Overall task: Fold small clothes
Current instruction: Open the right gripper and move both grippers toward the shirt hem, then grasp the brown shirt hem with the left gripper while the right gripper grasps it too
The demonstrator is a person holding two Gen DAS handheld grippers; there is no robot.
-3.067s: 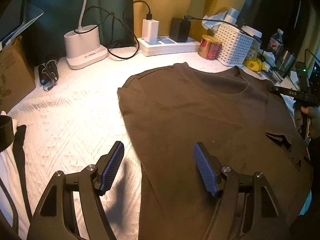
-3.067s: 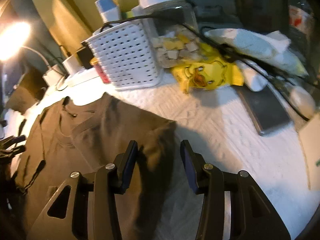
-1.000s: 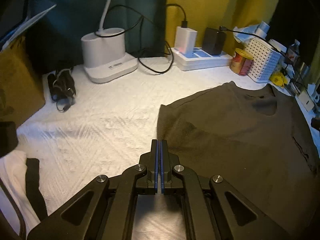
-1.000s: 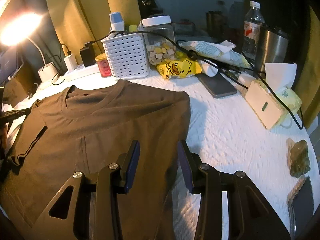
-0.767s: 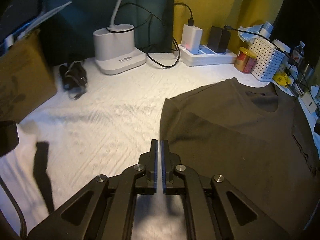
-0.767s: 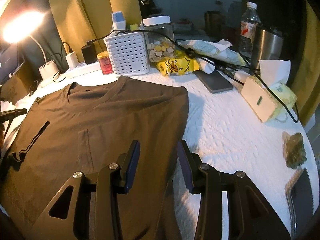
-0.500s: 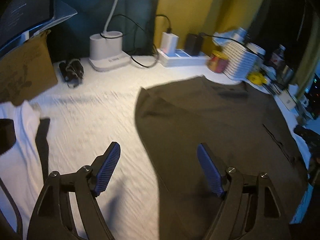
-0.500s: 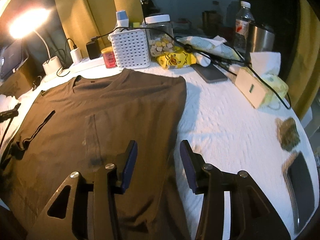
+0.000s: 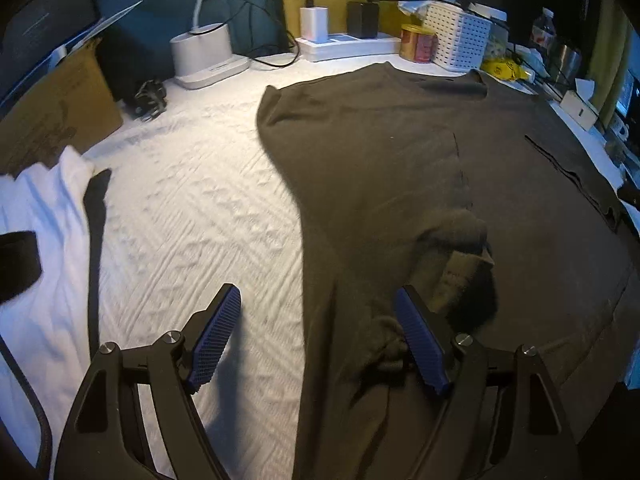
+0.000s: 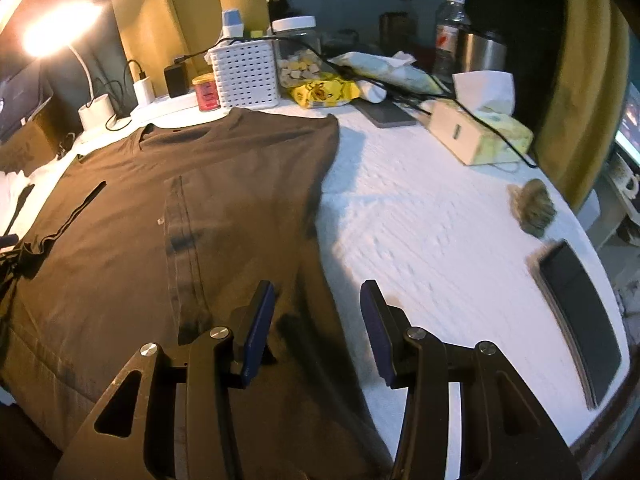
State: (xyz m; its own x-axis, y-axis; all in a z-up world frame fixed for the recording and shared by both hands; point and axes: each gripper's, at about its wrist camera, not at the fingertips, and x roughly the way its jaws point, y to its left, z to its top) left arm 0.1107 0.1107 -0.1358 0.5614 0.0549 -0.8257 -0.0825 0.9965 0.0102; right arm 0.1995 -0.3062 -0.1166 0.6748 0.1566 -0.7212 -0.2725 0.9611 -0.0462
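Note:
A dark brown T-shirt [image 9: 400,152] lies spread flat on the white textured table cover, neck toward the far clutter. It also shows in the right wrist view [image 10: 160,208]. Its near hem is bunched into a small lump [image 9: 460,248]. My left gripper [image 9: 320,340] is open, straddling the shirt's left side edge near the hem, with the right pad by the lump. My right gripper [image 10: 316,328] is open and empty over the shirt's right side edge near the hem.
A white cloth with a black strap [image 9: 52,216] lies at the left. At the back stand a lamp base [image 9: 204,54], a power strip [image 9: 344,44], a red tin [image 9: 416,42] and a white basket [image 10: 246,76]. A tissue box [image 10: 476,136] and a phone [image 10: 580,300] lie right.
My left gripper opened from shut and drew back toward the shirt's hem. The hem is now bunched by it. My right gripper also drew back toward the hem, staying open.

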